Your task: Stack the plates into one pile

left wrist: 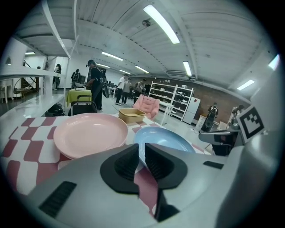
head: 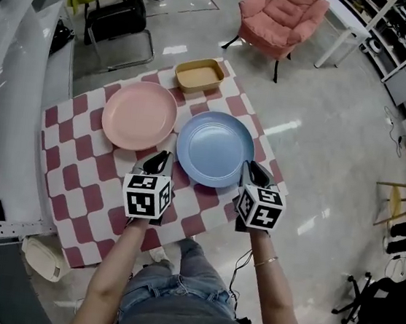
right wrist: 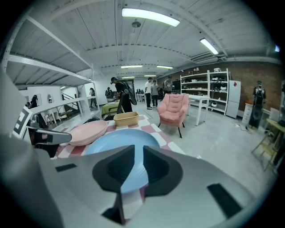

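Pink was judged the target: the blue plate (head: 214, 149) would best be gripped at 2 near rim points together, kept level, and set squarely on the pink plate (head: 140, 115) ahead-left of the left gripper (head: 160, 163). Its jaws and those of the right gripper (head: 254, 173) were held narrowly apart, nothing clamped, with the blue rim just ahead of each.

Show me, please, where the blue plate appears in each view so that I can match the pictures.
Head view: blue plate at centre, right of the pink plate.
Left gripper view: blue plate low, right of centre.
Right gripper view: blue plate low, left of centre.
Shared landmark: the tan tray beyond both plates, seen in all three views.
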`<control>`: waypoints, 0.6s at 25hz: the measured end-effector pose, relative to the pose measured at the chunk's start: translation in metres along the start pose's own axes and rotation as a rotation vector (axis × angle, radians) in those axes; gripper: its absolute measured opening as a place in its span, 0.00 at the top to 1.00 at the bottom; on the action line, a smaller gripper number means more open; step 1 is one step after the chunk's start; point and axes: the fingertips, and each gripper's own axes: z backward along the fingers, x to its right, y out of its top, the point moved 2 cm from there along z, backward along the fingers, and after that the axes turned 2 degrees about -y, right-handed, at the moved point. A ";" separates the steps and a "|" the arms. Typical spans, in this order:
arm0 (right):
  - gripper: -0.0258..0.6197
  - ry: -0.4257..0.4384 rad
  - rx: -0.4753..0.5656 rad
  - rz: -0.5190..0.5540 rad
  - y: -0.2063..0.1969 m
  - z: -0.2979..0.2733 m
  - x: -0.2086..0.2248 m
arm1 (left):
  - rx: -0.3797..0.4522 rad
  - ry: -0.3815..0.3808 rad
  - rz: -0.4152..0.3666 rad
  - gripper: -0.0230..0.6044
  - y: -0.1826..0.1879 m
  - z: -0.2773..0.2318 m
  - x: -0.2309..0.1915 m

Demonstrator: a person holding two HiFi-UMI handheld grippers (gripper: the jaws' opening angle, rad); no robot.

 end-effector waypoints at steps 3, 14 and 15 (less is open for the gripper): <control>0.86 -0.004 -0.024 -0.002 -0.002 -0.013 0.015 | -0.023 0.002 0.021 0.86 0.000 -0.019 0.003; 0.79 0.001 -0.106 -0.008 -0.008 -0.057 0.047 | -0.082 0.039 0.065 0.81 -0.005 -0.067 0.001; 0.79 0.001 -0.113 -0.007 -0.010 -0.060 0.048 | -0.087 0.042 0.070 0.81 -0.006 -0.070 0.000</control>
